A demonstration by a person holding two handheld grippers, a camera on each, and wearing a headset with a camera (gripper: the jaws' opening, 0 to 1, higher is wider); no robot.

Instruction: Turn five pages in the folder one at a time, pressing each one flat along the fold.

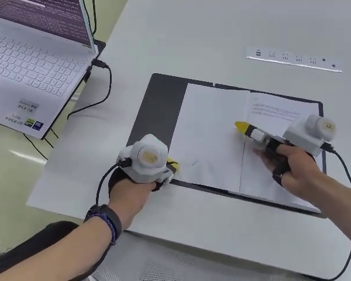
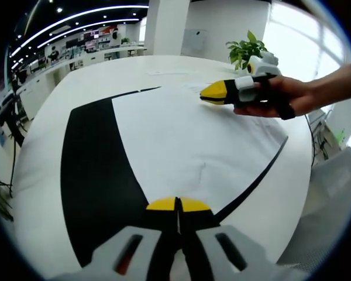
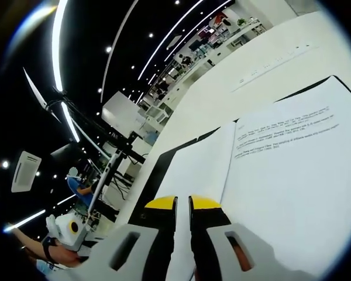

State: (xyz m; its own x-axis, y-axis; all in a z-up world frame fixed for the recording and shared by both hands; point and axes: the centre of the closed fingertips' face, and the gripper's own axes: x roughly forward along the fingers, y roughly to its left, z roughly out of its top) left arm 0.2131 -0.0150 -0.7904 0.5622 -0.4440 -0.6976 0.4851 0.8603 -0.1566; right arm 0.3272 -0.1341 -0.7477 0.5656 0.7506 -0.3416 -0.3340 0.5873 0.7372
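Left claw [image 1: 171,167]: jaws closed, yellow tips pressed together with nothing between them [image 2: 177,204] – it sits at the near left edge of the folder [image 1: 155,111].
Right claw [image 1: 241,126]: jaws drawn together with only a thin slit between the yellow tips [image 3: 182,202], gripping nothing; it lies low over the paper, pointing at the fold [image 1: 244,146].
Folder: open flat on the table [image 1: 181,41], straight ahead of both claws; its black cover [image 2: 93,170] shows to the left of the left claw's tips.
Left page [image 1: 207,140]: blank and white, lying between the two claws, just ahead of the left claw.
Right page [image 1: 281,111]: a few lines of print near its top, lying under and beside the right claw [image 3: 292,158].
Fold: just ahead of the right claw's tips [image 3: 225,158]; whether they touch the paper is not clear.
Across from the left claw: the right claw [image 2: 209,92], held in a hand [image 2: 275,96], with a plant [image 2: 245,50] behind it.
Hands: left hand [image 1: 128,190] behind the left claw, with a dark wristband [image 1: 108,218] – right hand [image 1: 295,167] behind the right claw.
Beyond the left claw: a laptop [image 1: 29,52] with a black cable [image 1: 102,88].
Beyond the right claw: a power strip [image 1: 292,60] set in the table.
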